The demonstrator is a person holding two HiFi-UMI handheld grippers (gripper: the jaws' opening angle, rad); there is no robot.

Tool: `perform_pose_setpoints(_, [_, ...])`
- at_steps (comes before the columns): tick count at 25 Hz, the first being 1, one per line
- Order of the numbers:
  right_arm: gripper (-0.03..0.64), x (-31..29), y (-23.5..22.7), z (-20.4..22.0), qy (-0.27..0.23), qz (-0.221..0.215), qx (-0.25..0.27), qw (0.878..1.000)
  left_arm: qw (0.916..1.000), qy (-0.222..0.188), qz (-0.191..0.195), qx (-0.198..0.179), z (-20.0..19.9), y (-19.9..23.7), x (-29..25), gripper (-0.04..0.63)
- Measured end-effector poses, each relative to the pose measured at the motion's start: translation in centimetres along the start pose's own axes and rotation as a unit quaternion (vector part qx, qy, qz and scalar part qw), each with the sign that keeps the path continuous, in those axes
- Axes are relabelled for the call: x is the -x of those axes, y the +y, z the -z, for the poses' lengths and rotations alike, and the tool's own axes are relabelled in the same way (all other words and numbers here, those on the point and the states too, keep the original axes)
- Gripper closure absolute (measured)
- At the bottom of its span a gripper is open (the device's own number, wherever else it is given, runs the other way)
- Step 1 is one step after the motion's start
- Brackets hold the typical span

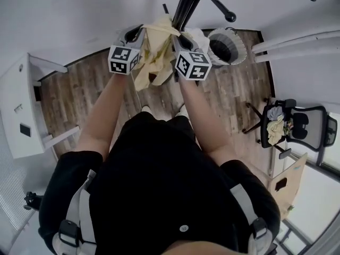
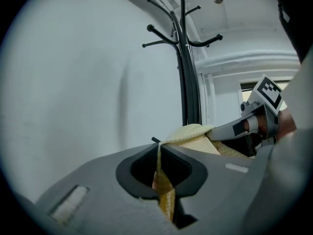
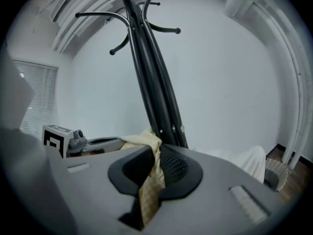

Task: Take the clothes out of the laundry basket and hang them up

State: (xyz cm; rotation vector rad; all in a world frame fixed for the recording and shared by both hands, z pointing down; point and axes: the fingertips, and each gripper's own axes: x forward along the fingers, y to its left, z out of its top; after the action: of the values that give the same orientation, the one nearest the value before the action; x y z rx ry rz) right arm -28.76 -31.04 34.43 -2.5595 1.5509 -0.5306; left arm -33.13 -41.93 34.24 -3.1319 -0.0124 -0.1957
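My left tool (image 1: 139, 33) and right tool (image 1: 179, 37) are grey moulded shells with dark jaw pockets. Each carries a white cube (image 1: 123, 60) printed with black square markers. I wear a black short-sleeved top (image 1: 159, 174) and grey shoulder straps (image 1: 82, 206) with black buckles.

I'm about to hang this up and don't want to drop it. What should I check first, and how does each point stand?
1. Left gripper shut on the yellow cloth: ok.
2. Right gripper shut on the same cloth: ok.
3. Coat rack straight ahead of both grippers: ok.
4. Hooks in view bare: ok.
5. Cloth's lower end off the floor: cannot tell.
6. Cloth spread flat between the grippers: not ok, it hangs bunched.
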Motion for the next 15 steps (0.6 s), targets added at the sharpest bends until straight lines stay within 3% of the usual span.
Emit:
perform_pose_setpoints(4, [0.581,-0.4,-0.9,1.7,0.006,0.018,-0.016,1.0,0.9994,0.018,0.011,0.029,2.5,-0.1,-1.0,0.584])
perform_pose_setpoints(15, [0.581,-0.2,-2.3,5.8,0.009,0.057,-0.021,0.998,0.9958,0.054,0.056,0.049,8.1,-1.9,-1.3,0.584])
